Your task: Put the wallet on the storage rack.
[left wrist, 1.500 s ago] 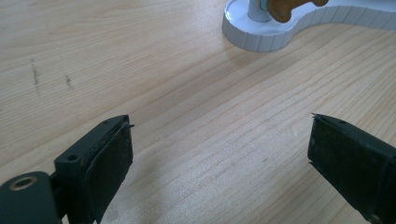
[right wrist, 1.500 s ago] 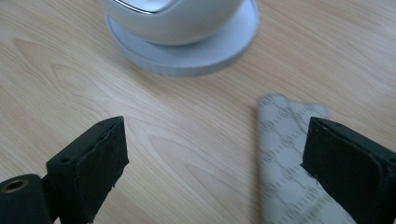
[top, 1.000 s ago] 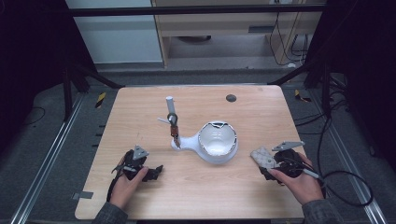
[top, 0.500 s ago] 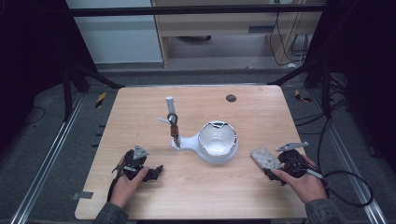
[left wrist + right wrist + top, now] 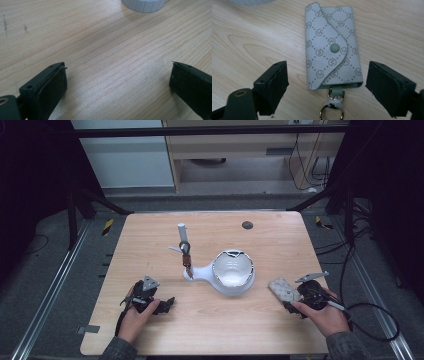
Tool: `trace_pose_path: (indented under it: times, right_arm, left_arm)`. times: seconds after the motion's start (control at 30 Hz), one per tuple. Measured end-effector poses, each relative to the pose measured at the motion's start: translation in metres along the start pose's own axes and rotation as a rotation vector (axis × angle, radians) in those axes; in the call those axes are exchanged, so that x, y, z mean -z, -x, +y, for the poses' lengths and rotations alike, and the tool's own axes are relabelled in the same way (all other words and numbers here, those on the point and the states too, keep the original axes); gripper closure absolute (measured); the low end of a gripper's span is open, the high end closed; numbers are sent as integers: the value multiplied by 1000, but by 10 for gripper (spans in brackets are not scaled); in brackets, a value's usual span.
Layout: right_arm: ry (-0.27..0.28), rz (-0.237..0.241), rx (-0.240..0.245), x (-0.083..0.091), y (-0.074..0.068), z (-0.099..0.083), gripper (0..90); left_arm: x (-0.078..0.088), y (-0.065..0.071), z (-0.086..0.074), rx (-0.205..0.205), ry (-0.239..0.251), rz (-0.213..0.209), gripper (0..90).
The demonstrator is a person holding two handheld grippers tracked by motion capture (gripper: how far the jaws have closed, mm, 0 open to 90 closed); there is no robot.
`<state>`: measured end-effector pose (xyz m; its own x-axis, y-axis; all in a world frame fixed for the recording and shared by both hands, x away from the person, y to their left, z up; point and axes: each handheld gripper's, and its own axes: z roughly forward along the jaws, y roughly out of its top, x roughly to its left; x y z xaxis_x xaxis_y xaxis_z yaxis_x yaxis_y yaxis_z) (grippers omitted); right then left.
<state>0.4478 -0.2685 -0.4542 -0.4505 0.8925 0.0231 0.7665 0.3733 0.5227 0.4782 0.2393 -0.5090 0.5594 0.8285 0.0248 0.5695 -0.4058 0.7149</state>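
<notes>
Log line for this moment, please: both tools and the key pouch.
left tool: open, empty, on table | right tool: open, jaws closing, astride key pouch, pads clear | key pouch: flat, flap snapped

Not much has moved, honestly. The only real change we can spot is on the right gripper (image 5: pixel 325 87): its jaws have just been closing in, so the gap between them is narrower than it was a second ago. The pouch (image 5: pixel 332 47) lies flat on the table between the jaws, its ring end nearest us, and neither pad touches it; there's bare wood showing on both sides. In the high view the right hand (image 5: pixel 320 312) may have nudged a hair, but we couldn't swear to it.
</notes>
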Motion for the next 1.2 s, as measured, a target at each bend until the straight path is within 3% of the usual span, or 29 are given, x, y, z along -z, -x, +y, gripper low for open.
trace_pose_path:
  times: [0.57, 1.2]
  right_arm:
    - [-40, 5, -14, -14, 1, -2, 153]
    - [-75, 7, -6, -27, 13, 4, 173]
  left_arm:
    - [0, 0, 0, -1, -1, 0, 1]
    - [0, 0, 0, -1, -3, -1, 0]
